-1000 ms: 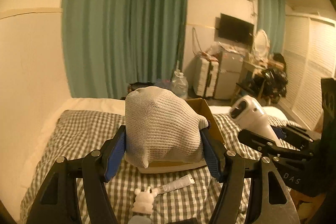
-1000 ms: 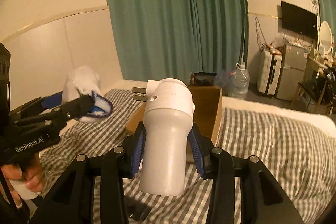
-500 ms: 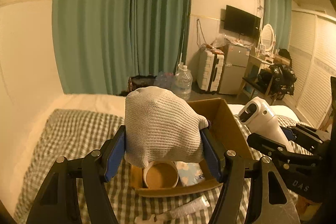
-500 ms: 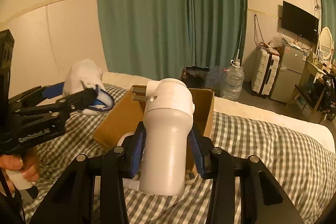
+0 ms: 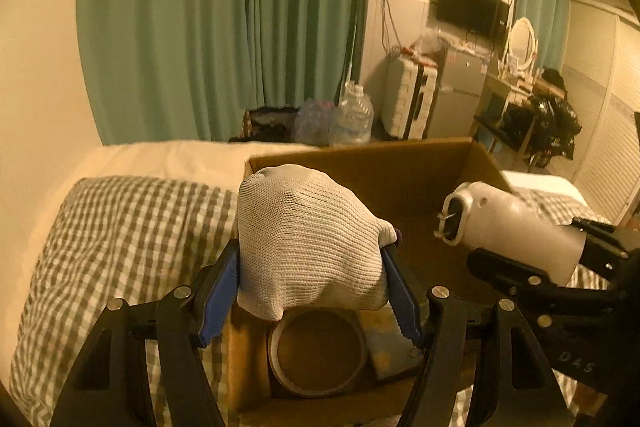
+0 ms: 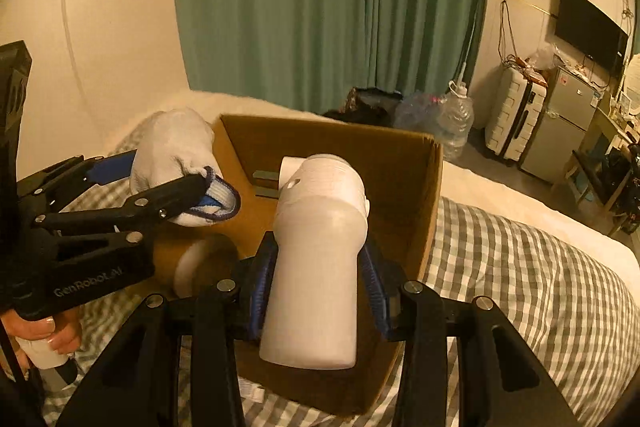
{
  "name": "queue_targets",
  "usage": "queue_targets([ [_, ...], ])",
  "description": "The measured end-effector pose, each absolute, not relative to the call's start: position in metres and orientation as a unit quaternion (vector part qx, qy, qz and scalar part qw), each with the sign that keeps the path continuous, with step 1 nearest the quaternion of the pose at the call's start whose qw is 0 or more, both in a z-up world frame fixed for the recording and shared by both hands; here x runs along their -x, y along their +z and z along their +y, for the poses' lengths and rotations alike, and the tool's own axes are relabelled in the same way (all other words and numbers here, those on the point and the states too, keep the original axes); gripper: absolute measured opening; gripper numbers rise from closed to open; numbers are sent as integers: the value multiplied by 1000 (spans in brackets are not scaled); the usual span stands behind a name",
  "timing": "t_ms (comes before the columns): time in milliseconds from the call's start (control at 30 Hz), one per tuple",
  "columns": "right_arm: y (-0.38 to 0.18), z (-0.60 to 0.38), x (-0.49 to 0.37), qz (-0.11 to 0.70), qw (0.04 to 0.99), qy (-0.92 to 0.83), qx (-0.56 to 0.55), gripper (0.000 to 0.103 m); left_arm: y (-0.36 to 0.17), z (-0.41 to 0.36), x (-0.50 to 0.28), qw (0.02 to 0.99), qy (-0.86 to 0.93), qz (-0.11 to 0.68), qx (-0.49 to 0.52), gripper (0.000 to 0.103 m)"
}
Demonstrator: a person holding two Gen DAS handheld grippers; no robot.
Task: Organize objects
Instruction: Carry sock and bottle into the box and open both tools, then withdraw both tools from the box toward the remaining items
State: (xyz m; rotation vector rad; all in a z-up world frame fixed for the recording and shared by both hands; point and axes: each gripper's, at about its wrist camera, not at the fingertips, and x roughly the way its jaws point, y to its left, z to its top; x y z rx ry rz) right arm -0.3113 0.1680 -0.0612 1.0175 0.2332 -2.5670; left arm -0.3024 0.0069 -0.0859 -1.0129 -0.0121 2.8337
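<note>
In the left wrist view, the checked bedcover (image 5: 120,227) fills the lower left of the frame. At centre, the left gripper (image 5: 312,287) has its jaws partly closed on a white knitted glove (image 5: 308,247) — bunched into a rounded lump, ribbed in texture, with a blue-edged cuff seen in the right wrist view. The glove hangs over the near end of an open cardboard box (image 5: 360,163) on the bed. Below it, inside the box, lies a roll of tape (image 5: 318,351). At right, the right gripper (image 6: 316,291) clamps a white plastic device (image 6: 320,247) — smooth, bottle-shaped, with an angled head and two metal prongs — held over the box's right side.
</note>
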Motion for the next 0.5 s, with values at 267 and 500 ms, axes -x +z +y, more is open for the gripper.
queue_targets([
  [267,-56,183,307,61,178,-916,-354,40,-80,3,292,59,948,-6,313,93],
  [500,-27,197,279,51,167,-928,-330,40,-46,1,263,44,959,-5,281,99],
])
